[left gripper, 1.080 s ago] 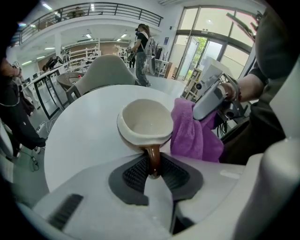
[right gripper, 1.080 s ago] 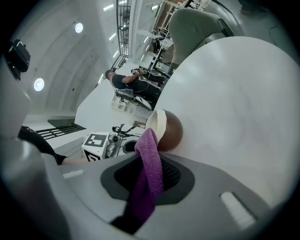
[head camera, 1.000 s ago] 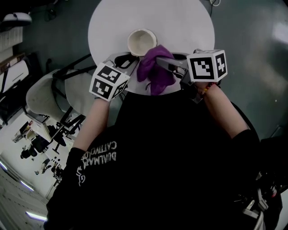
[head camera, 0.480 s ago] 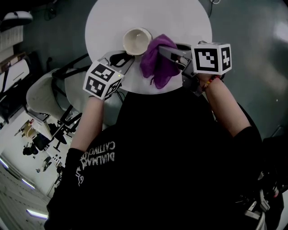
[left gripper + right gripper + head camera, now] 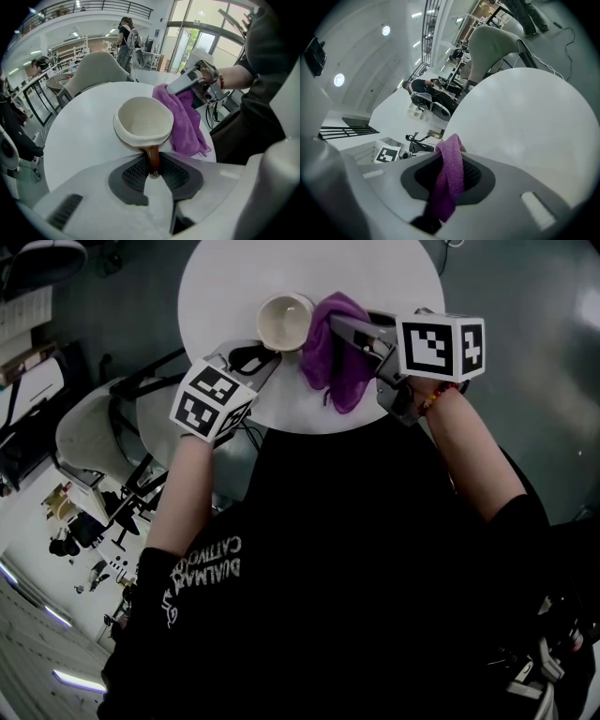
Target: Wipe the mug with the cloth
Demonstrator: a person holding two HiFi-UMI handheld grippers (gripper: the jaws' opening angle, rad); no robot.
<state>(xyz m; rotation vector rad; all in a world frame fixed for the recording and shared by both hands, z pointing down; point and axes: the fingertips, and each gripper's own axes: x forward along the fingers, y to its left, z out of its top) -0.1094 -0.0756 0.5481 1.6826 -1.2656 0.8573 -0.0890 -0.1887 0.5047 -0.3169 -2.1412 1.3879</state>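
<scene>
The left gripper (image 5: 153,172) pinches the brown handle (image 5: 153,159) of the mug (image 5: 143,123), which is over the round white table (image 5: 375,277). Its base is hidden, so I cannot tell whether it rests there. The right gripper (image 5: 448,180) clamps the purple cloth (image 5: 185,123) just right of the mug; any contact lies behind the rim. The person's torso (image 5: 356,549) covers the table's near edge. Open tabletop spreads on the far side.

Left gripper (image 5: 152,172) clamped, right gripper (image 5: 449,178) clamped; tips angled inward, bare forearms (image 5: 183,493) extended.
</scene>
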